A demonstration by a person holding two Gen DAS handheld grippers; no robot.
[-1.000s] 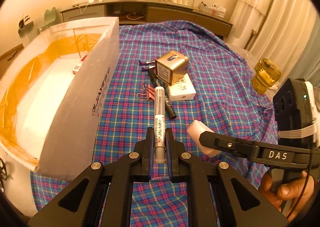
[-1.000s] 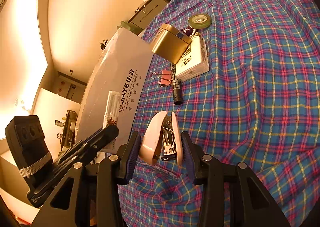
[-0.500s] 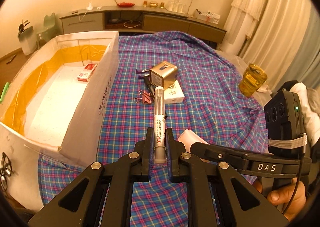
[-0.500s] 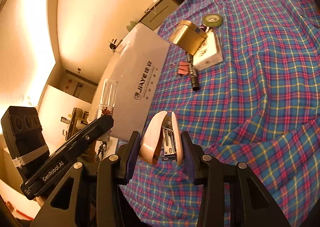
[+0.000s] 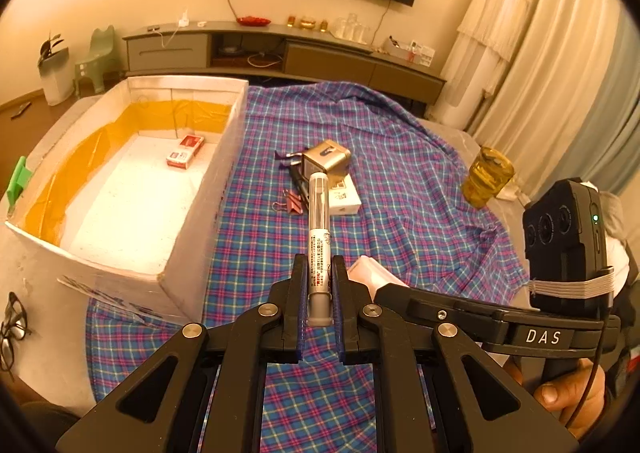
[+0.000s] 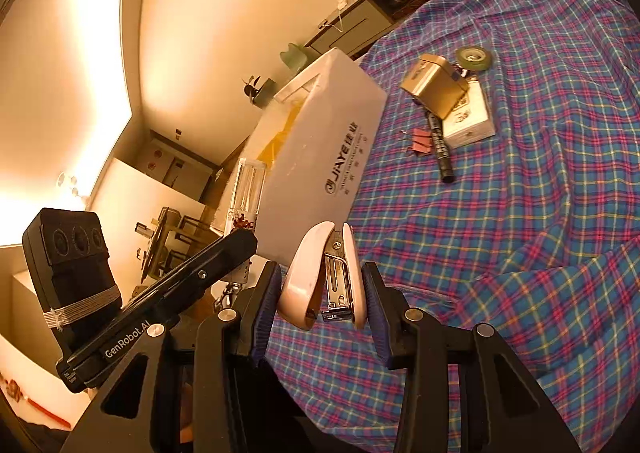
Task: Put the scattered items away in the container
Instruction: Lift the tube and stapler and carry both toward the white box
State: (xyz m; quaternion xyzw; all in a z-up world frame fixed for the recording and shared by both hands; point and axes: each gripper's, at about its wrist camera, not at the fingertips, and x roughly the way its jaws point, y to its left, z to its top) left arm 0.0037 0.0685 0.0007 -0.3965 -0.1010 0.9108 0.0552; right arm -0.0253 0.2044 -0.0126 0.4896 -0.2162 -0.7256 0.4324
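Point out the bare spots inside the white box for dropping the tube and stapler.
Most of the white box floor lies bare: the near and middle stretch between its yellow-taped walls. Only the far corner holds a small red packet. The cloth around the gold tin is crowded.

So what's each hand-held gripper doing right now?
Left hand-held gripper: closed on a marker pen.
Right hand-held gripper: closed on a pink stapler.

Stapler: glossy pink plastic, bare metal insert. Box: matt white foam, rough-looking. Woven plaid cloth. Cube: brushed metal.
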